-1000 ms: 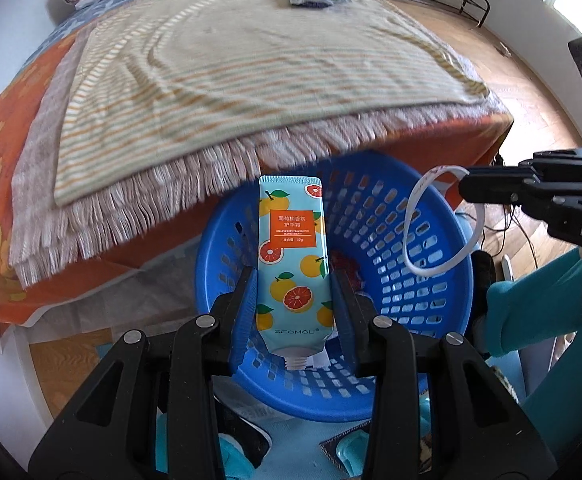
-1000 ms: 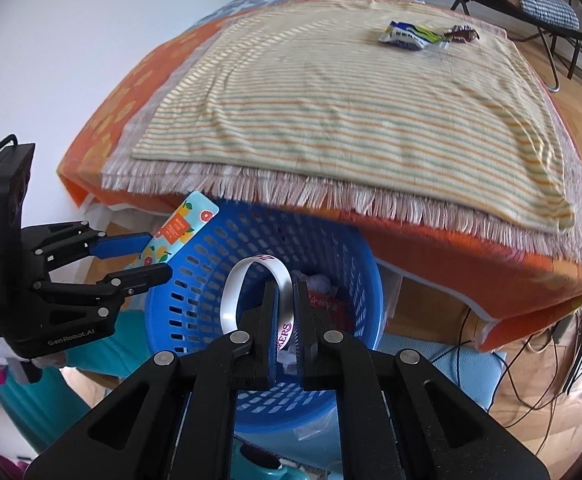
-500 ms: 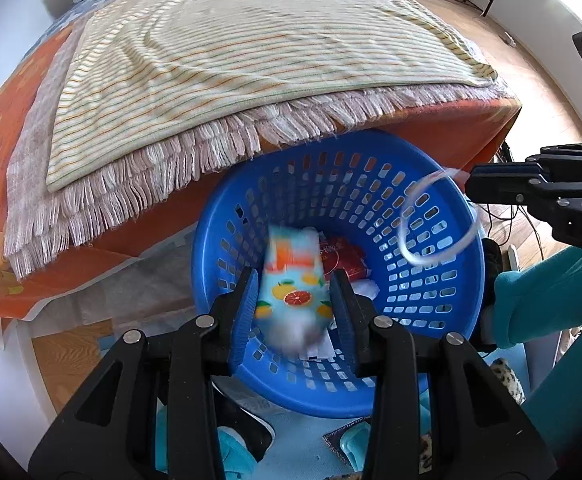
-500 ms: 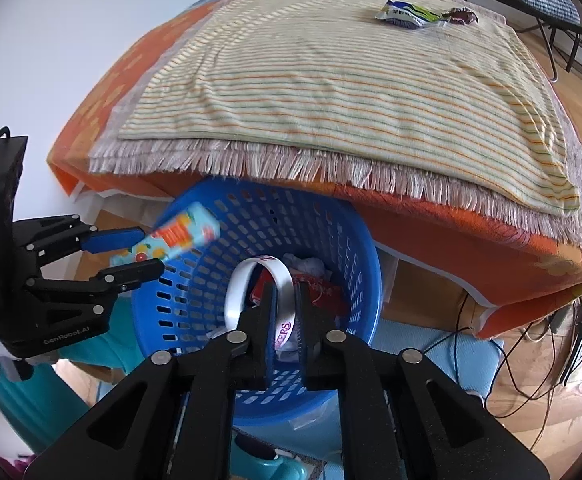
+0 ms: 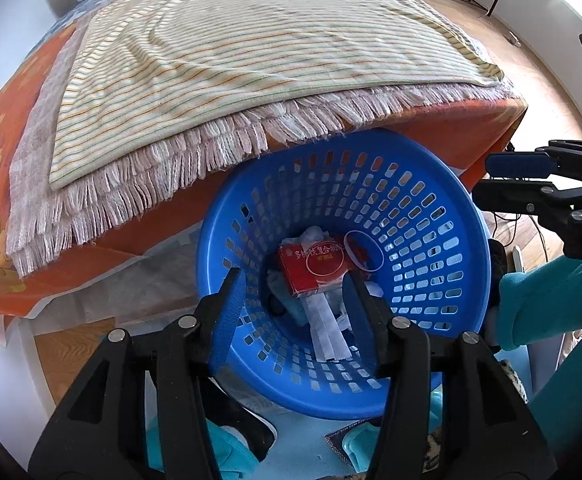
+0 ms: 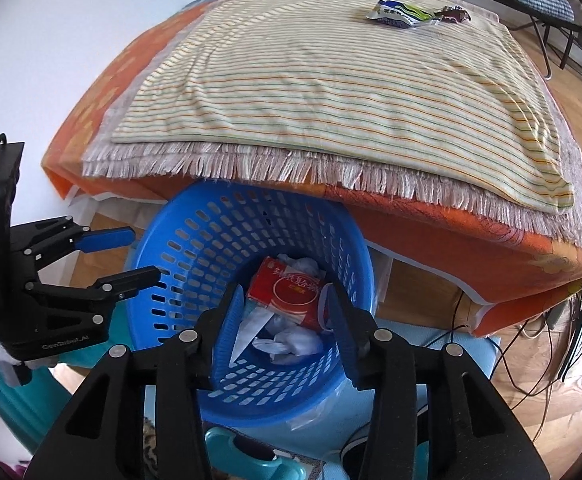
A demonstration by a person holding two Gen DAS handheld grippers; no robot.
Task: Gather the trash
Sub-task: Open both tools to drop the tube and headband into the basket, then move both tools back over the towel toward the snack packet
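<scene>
While poised over the blue basket [image 5: 431,216], both left claw [image 5: 295,300] and right claw [image 6: 287,312] just opened, parted and empty, red box [image 5: 315,266] and white scraps [image 6: 291,342] below them, candy wrapper [image 6: 401,16] far ahead on the bed [image 6: 331,80].

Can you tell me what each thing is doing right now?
Left gripper: open, holding nothing.
Right gripper: open, holding nothing.
Blue plastic basket: tilted, trash inside.
Red cardboard box: lying in basket.
Crinkly snack wrapper: lying on striped blanket.
</scene>
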